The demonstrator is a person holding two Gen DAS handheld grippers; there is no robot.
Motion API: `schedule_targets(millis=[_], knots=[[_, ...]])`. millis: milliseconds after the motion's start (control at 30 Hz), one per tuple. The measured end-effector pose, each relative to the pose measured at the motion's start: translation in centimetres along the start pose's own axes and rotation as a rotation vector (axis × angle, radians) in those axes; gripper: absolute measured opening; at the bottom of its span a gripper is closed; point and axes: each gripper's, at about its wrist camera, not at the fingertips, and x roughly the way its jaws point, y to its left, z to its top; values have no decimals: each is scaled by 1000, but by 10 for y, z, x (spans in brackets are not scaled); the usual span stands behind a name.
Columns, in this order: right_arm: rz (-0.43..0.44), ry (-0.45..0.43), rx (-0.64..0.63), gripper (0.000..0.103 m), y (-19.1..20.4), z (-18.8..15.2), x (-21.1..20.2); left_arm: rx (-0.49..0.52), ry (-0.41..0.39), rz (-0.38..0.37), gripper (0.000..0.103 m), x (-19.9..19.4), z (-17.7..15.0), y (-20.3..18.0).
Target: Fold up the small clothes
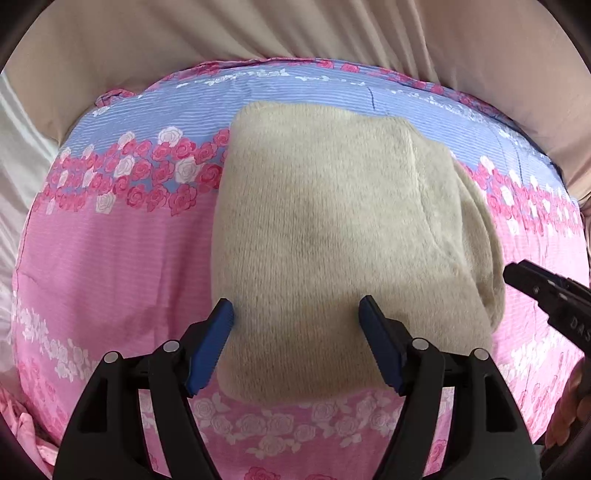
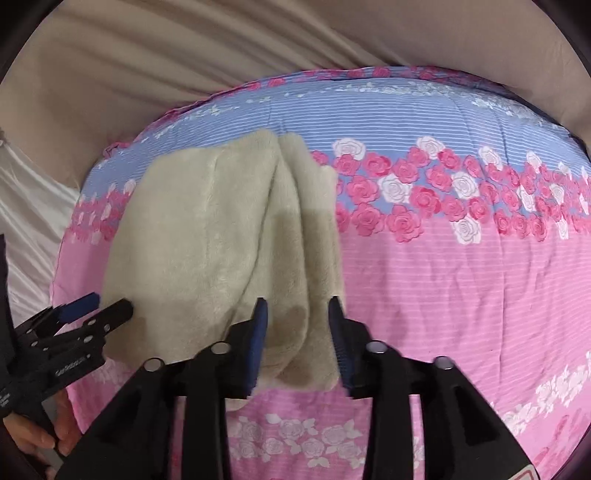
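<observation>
A cream fleece garment (image 1: 332, 236) lies folded into a thick block on a pink and blue rose-print quilt (image 1: 122, 258). My left gripper (image 1: 296, 310) is open, its blue-padded fingers spread over the garment's near edge, holding nothing. In the right wrist view the garment (image 2: 207, 236) lies left of centre with its layered folds showing. My right gripper (image 2: 298, 308) is open over the garment's near right edge, holding nothing. The left gripper also shows at the left of the right wrist view (image 2: 96, 306), and the right gripper's finger tip shows at the right of the left wrist view (image 1: 532, 280).
The quilt (image 2: 443, 280) lies on a beige sheet (image 1: 258, 29) that rises in folds behind it. White cloth (image 1: 22, 147) lies at the far left. A hand (image 2: 33, 439) holds the left gripper's handle.
</observation>
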Motion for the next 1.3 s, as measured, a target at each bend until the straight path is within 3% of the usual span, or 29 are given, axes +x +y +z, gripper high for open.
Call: schedule_targets(millis=[100, 167, 233, 300, 433, 500, 533, 600, 633, 667, 700, 833, 900, 933, 1000, 1033, 1100, 1133, 1200, 1233, 1300], knots=[[-28, 57, 38, 40, -7, -2, 23, -1, 0, 8, 69, -1, 0, -1], [-14, 51, 82, 59, -15, -2, 31, 1, 2, 10, 71, -1, -1, -1], [35, 64, 117, 68, -20, 0, 40, 0, 5, 15, 74, -1, -2, 1], [88, 99, 167, 68, -28, 1, 51, -14, 8, 3, 76, 2, -2, 4], [125, 100, 195, 69, -35, 4, 54, -160, 6, -154, 82, 9, 1, 36], [161, 119, 188, 69, -36, 1, 59, -238, 52, -223, 82, 25, 2, 54], [206, 147, 204, 65, -37, 1, 67, -281, 88, -274, 83, 38, 2, 62], [311, 151, 249, 32, -36, 1, 69, -336, 129, -371, 74, 60, 1, 73], [291, 135, 239, 26, -32, 3, 63, -345, 134, -392, 64, 61, 4, 76], [283, 100, 200, 22, -24, 7, 50, -352, 129, -408, 49, 57, 8, 77], [304, 61, 174, 21, -17, 10, 36, -345, 109, -428, 45, 45, 15, 79], [305, -86, 58, 18, 5, 15, -39, -321, -1, -479, 43, -14, 29, 85], [267, -77, 53, 23, -4, 3, -36, -344, 6, -488, 55, -20, 25, 94], [241, -40, 48, 31, -12, -4, -21, -350, 11, -478, 63, -11, 19, 98], [123, 100, 95, 33, -31, -21, 19, -333, 59, -396, 60, 13, 10, 100], [131, 137, 154, 33, -40, -26, 27, -353, 101, -392, 58, 25, 6, 103], [233, 88, 229, 33, -47, -26, 17, -420, 97, -470, 60, 29, 1, 109], [225, 57, 213, 34, -44, -20, 11, -425, 85, -467, 62, 27, 3, 110], [197, 22, 157, 51, -35, -4, 9, -412, 64, -418, 67, 27, 12, 109], [191, 18, 132, 66, -30, 6, 13, -402, 63, -400, 68, 32, 18, 107], [185, 69, 107, 69, -23, 23, 36, -393, 108, -419, 73, 50, 28, 101]])
